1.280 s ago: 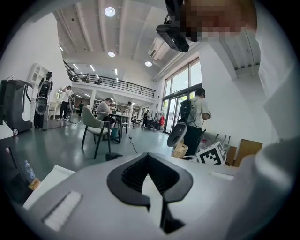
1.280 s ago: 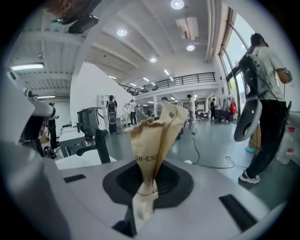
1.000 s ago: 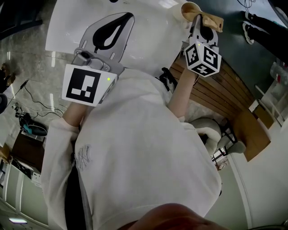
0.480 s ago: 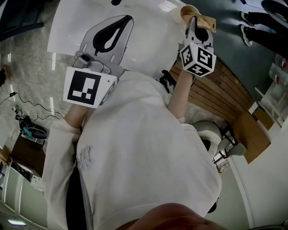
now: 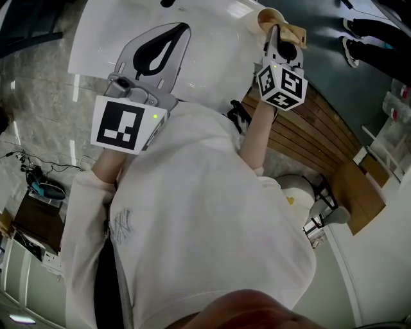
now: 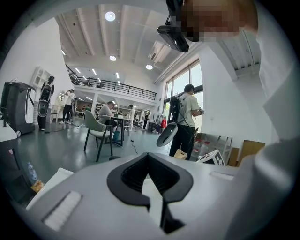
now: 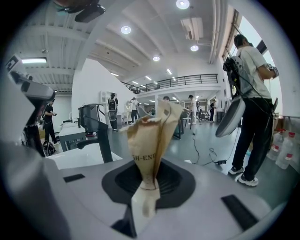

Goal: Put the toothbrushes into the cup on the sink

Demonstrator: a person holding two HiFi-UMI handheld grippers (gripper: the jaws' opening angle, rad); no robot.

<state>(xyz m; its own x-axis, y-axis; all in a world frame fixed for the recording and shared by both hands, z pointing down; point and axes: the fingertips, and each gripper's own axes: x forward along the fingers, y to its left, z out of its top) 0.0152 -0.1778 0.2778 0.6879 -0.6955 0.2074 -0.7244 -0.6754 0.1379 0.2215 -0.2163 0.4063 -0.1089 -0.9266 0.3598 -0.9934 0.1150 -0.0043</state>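
Right gripper (image 7: 146, 190): jaws pinched narrow on a brown paper packet (image 7: 152, 136), judged a wrapped toothbrush, held at the head view's upper right just beside the tan cup (image 5: 270, 14) on the white sink (image 5: 212, 61). Left gripper (image 6: 151, 190): jaws together, empty. Packet was not yet in the cup, so insertion remained.

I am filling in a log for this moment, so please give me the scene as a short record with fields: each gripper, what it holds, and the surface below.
left gripper: jaw tips together, nothing between them
right gripper: jaws shut on a crumpled brown paper piece with print
paper piece: stands up out of the jaws, wider at its top
surface: white sink top, below the left gripper in the head view
toothbrushes: none can be made out
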